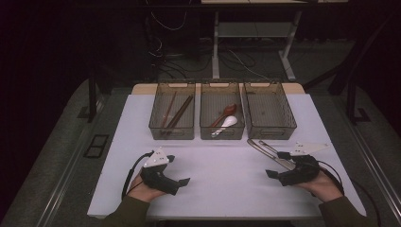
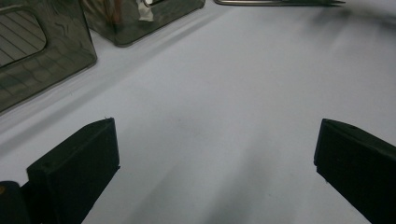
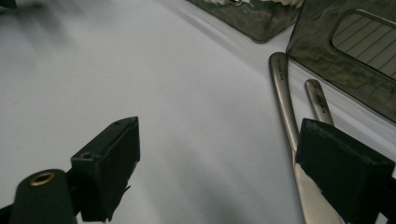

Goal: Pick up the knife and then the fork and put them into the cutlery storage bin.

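While both hands rest low on the white tabletop [image 1: 222,170], the right tool [image 1: 276,176] sits with its jaws spread wide and nothing between them. The two long silver metal utensil handles [image 3: 286,102] lie flat just beside it, running under its outer jaw in the right gripper view, right in front of the empty smoky plastic bin on the right [image 1: 268,111]. The left tool [image 1: 182,182] is also gaping open over bare surface, well apart from those handles. The middle smoky bin [image 1: 222,130] holds a white spoon [image 1: 226,124] and a red spoon [image 1: 227,111]; the left bin [image 1: 172,130] has brown chopsticks [image 1: 176,113].
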Demonstrator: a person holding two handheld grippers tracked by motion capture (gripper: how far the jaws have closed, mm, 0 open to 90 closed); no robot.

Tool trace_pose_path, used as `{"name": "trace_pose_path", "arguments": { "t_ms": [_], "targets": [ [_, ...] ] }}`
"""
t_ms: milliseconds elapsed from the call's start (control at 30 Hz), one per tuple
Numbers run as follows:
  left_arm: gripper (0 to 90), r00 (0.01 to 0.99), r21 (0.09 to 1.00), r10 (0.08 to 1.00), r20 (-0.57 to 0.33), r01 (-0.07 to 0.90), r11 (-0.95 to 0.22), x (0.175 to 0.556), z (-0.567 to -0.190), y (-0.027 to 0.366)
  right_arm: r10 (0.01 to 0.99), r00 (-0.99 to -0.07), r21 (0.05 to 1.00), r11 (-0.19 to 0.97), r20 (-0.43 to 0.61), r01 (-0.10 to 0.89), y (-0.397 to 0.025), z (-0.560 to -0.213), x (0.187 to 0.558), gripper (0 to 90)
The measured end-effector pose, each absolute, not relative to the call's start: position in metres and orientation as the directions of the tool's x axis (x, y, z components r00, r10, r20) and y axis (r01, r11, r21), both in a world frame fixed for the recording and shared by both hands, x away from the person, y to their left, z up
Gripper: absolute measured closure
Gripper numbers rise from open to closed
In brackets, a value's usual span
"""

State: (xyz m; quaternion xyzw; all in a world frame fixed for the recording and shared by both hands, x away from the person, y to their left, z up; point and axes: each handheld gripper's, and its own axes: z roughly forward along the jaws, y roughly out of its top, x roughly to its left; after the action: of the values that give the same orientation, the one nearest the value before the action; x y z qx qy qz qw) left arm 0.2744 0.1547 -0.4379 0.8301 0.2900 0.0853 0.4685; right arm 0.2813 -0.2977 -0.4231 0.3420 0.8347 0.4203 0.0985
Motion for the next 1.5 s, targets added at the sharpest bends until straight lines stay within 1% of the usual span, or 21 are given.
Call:
{"name": "trace_pose_path", "arguments": {
  "t_ms": [67,267,467,600,800,867,1067,1133,1200,1233,1300,1500],
  "targets": [
    [0.0,0.818,0.827,0.56,-0.13,0.401,-0.394,0.274,-0.438,0.155,0.661,-0.739,0.769,0.401,0.134,0.498,-0.298,-0.423,0.285,13.6],
    [0.0,0.822,0.825,0.555,-0.132,0.401,-0.398,0.274,-0.438,0.153,0.674,-0.73,0.76,0.413,0.114,0.501,-0.299,-0.421,0.295,12.6],
    [0.0,0.822,0.826,0.554,-0.134,0.402,-0.396,0.273,-0.438,0.153,0.665,-0.74,0.73,0.456,0.1,0.509,-0.299,-0.417,0.304,10.4],
    [0.0,0.819,0.826,0.559,-0.125,0.398,-0.398,0.272,-0.437,0.153,0.659,-0.747,0.692,0.498,0.089,0.522,-0.297,-0.415,0.312,10.5],
    [0.0,0.821,0.824,0.559,-0.116,0.394,-0.408,0.273,-0.438,0.152,0.668,-0.74,0.664,0.521,0.073,0.536,-0.294,-0.411,0.326,10.8],
    [0.0,0.819,0.824,0.562,-0.117,0.396,-0.405,0.273,-0.438,0.153,0.668,-0.741,0.654,0.53,0.071,0.541,-0.293,-0.409,0.33,14.0],
    [0.0,0.819,0.821,0.565,-0.105,0.392,-0.416,0.272,-0.438,0.154,0.67,-0.741,0.595,0.578,0.045,0.558,-0.287,-0.406,0.341,15.6],
    [0.0,0.817,0.822,0.567,-0.107,0.393,-0.412,0.272,-0.438,0.155,0.669,-0.743,0.578,0.596,0.027,0.557,-0.286,-0.405,0.344,18.7],
    [0.0,0.816,0.824,0.568,-0.109,0.393,-0.407,0.272,-0.438,0.155,0.673,-0.739,0.556,0.607,0.02,0.568,-0.285,-0.403,0.347,18.9],
    [0.0,0.816,0.825,0.567,-0.109,0.393,-0.407,0.272,-0.438,0.155,0.67,-0.742,0.543,0.619,0.012,0.567,-0.284,-0.403,0.349,19.9],
    [0.0,0.817,0.825,0.567,-0.109,0.393,-0.407,0.273,-0.438,0.155,0.666,-0.746,0.517,0.633,0.017,0.576,-0.283,-0.402,0.351,25.3],
    [0.0,0.82,0.824,0.562,-0.112,0.393,-0.409,0.273,-0.438,0.154,0.66,-0.751,0.443,0.664,0.033,0.603,-0.282,-0.403,0.361,31.4]
  ]
}}
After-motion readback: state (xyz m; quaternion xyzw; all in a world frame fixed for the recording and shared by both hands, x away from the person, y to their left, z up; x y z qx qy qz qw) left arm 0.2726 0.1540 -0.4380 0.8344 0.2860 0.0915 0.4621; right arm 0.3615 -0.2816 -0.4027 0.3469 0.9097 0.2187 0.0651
